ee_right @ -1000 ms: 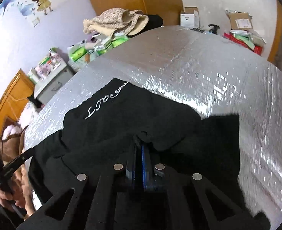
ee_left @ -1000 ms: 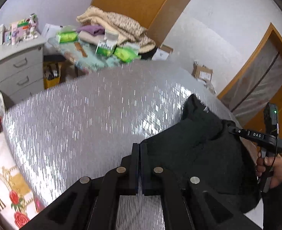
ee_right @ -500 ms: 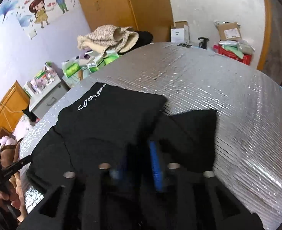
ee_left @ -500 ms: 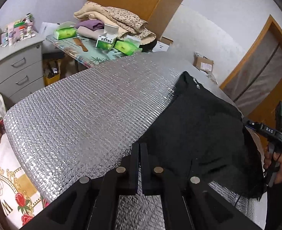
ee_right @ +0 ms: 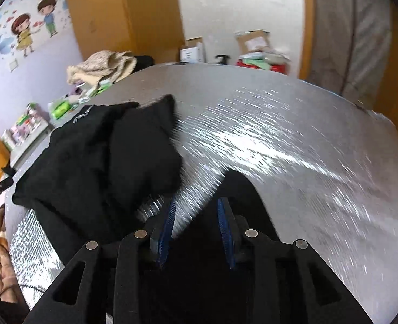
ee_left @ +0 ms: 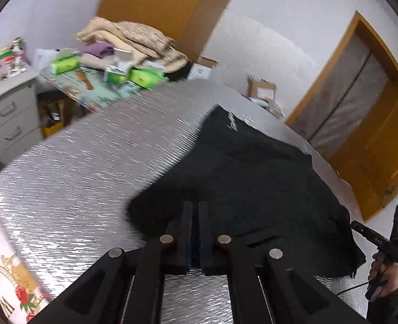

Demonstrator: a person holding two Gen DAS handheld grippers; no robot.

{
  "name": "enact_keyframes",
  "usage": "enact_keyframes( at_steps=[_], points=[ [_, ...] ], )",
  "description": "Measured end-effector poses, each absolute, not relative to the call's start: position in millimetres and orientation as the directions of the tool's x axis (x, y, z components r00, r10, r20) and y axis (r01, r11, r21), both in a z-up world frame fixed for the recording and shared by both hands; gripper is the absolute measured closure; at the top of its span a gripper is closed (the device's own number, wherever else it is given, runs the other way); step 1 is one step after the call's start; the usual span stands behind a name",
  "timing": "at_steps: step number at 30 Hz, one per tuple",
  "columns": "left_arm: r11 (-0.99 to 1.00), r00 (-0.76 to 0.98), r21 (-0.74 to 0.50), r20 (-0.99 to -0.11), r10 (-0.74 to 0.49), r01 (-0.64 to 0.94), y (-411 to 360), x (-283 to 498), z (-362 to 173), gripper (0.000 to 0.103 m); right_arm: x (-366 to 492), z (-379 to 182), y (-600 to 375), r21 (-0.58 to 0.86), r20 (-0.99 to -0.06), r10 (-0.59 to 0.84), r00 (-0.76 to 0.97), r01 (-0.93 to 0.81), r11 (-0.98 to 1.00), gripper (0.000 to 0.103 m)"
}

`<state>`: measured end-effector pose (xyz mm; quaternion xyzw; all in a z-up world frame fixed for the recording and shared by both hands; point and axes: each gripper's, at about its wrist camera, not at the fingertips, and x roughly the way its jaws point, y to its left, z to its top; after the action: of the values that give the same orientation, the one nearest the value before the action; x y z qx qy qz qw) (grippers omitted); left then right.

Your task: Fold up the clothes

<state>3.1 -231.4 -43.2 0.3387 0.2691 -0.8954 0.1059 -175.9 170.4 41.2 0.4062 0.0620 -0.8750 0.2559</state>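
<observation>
A black garment with white lettering lies bunched on the silver foil-covered table. My left gripper is shut at the garment's near edge, and the thin cloth seems pinched between its fingers. In the right wrist view the same garment lies to the left. My right gripper stands open over bare table, its blue pads apart with nothing between them. A person's hand grips the right gripper's handle at the far right of the left wrist view.
Beyond the table's far edge stand a grey drawer cabinet, a side table with green tissue packs and a heap of blankets. Cardboard boxes sit on the floor by a wooden door frame.
My right gripper opened, let go of the black garment and swung right, away from it. My left gripper stayed shut and shifted a little, with more of the garment now around its fingers.
</observation>
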Motion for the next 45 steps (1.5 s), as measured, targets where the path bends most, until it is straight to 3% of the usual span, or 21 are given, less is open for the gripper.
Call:
enact_keyframes(
  at_steps=[7,13,18,21,24,26,27,28,30,36,45],
  points=[
    [-0.846,-0.726,-0.399,-0.687,0.022,0.353,-218.8,-11.3,-49.2,0.101,-172.8,30.6,241.6,0.115,-0.756,-0.294,-0.584,0.325,-0.939,0.068],
    [-0.856,-0.716,-0.396,-0.696,0.045,0.332,-208.2,-14.6,-50.4,0.101,-168.7,13.0,273.9,0.256,-0.768,-0.375,-0.519,0.289,-0.923,0.068],
    [-0.867,-0.721,-0.395,-0.690,0.063,0.302,-196.1,-15.2,-47.0,0.101,-147.3,12.1,305.0,0.379,-0.722,-0.418,-0.551,0.191,-0.905,0.067],
    [-0.876,-0.720,-0.393,-0.689,0.078,0.280,-187.3,-18.1,-46.1,0.101,-139.3,4.6,311.8,0.429,-0.712,-0.447,-0.542,0.168,-0.887,0.056],
    [-0.880,-0.721,-0.397,-0.687,0.095,0.262,-179.3,-20.2,-45.5,0.101,-134.5,6.4,307.4,0.430,-0.708,-0.449,-0.546,0.172,-0.887,0.054],
    [-0.882,-0.722,-0.399,-0.684,0.103,0.252,-175.1,-19.8,-44.4,0.101,-135.2,7.4,303.2,0.449,-0.703,-0.470,-0.534,0.180,-0.875,0.057],
    [-0.882,-0.722,-0.400,-0.684,0.106,0.250,-174.0,-19.1,-44.0,0.101,-135.2,7.5,302.0,0.450,-0.702,-0.474,-0.531,0.185,-0.874,0.065],
    [-0.882,-0.722,-0.401,-0.683,0.108,0.248,-173.2,-18.4,-43.6,0.101,-135.2,7.5,300.8,0.451,-0.702,-0.478,-0.527,0.190,-0.872,0.079],
    [-0.883,-0.721,-0.400,-0.685,0.108,0.247,-172.2,-16.6,-43.3,0.101,-133.6,9.1,300.5,0.455,-0.696,-0.486,-0.528,0.200,-0.868,0.089],
    [-0.889,-0.722,-0.393,-0.683,0.110,0.236,-168.6,-17.0,-39.9,0.101,-119.3,38.5,321.6,0.458,-0.623,-0.479,-0.618,0.209,-0.864,0.092],
    [-0.902,-0.718,-0.400,-0.675,0.170,0.162,-145.0,-32.6,-41.3,0.101,-107.4,91.4,403.4,0.392,-0.565,-0.273,-0.779,0.038,-0.919,0.091]
  ],
)
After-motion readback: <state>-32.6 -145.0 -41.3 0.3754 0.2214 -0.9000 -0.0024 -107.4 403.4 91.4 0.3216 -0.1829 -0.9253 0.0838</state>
